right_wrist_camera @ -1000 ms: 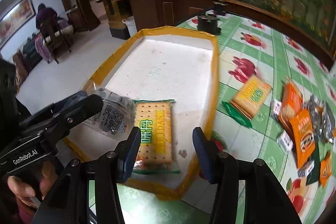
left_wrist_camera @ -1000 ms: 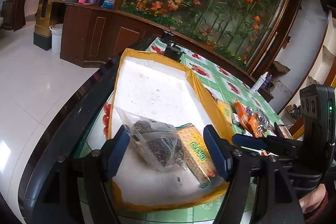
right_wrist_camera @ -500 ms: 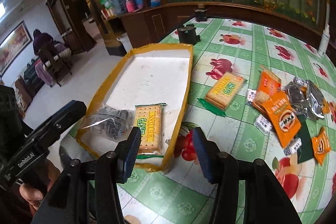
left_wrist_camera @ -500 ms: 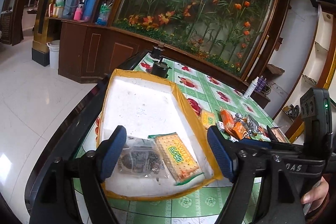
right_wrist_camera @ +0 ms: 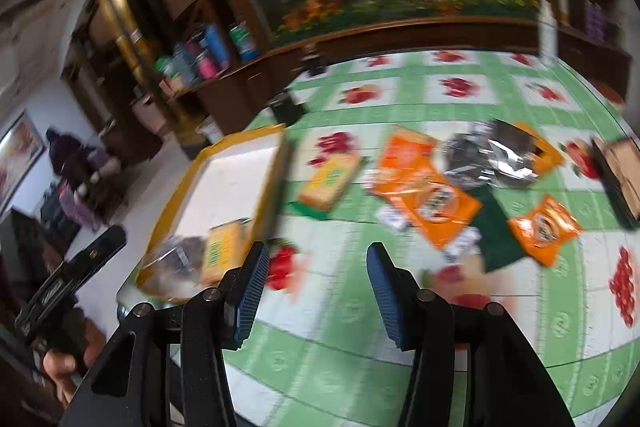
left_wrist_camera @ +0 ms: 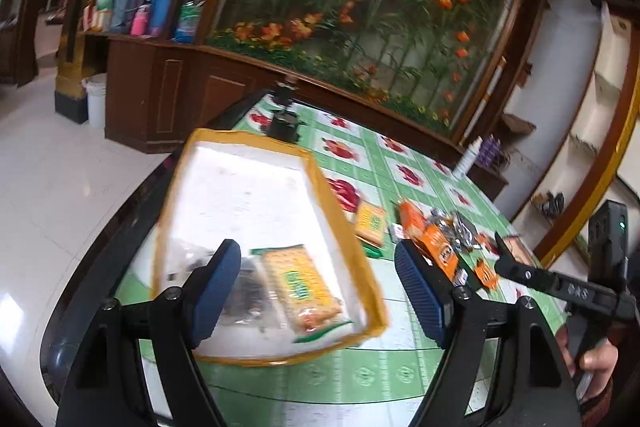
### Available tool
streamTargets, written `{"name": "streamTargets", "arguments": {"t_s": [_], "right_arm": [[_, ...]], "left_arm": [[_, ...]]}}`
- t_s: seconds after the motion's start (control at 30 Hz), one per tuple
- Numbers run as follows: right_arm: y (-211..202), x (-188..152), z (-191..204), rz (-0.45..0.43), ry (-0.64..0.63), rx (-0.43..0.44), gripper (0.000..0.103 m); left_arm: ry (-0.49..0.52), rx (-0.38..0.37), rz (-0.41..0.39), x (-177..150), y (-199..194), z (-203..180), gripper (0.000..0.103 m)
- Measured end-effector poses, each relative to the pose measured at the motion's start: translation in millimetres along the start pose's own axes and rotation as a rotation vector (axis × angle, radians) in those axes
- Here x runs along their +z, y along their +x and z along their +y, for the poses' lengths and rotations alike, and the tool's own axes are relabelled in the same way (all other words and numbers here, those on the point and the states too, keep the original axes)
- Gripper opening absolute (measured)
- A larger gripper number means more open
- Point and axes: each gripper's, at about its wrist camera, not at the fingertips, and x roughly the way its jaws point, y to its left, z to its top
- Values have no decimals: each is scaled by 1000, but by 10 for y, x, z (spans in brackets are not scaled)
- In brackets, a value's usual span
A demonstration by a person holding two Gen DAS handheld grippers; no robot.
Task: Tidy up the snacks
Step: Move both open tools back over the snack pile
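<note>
My left gripper (left_wrist_camera: 318, 285) hangs with jaws wide and nothing between the pads, above the near end of the yellow-rimmed white tray (left_wrist_camera: 340, 203) at the table's left edge; inside that near end a clear bag of dark snacks (left_wrist_camera: 248, 279) lies just left of a yellow cracker pack (left_wrist_camera: 300, 283). On the green fruit-print tablecloth (right_wrist_camera: 360, 311) right of the tray lie a second cracker pack (right_wrist_camera: 330, 181), then overlapping orange packets (right_wrist_camera: 430, 195) and silver foil packets (right_wrist_camera: 486, 155), with a small orange packet (right_wrist_camera: 544, 227) nearer the right edge. My right gripper (right_wrist_camera: 314, 285) hovers over bare cloth near the table's front edge, jaws partly apart and empty.
</note>
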Motion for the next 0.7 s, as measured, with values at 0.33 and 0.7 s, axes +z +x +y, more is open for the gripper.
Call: {"name": "streamTargets", "arguments": {"t_s": [0.33, 0.7], "right_arm": [[-67, -14, -976, -1, 193, -37, 55], [-223, -52, -1708, -18, 319, -68, 56]], "left_arm": [[186, -18, 215, 303, 989, -867, 83], [237, 149, 454, 361, 2325, -1109, 83]]}}
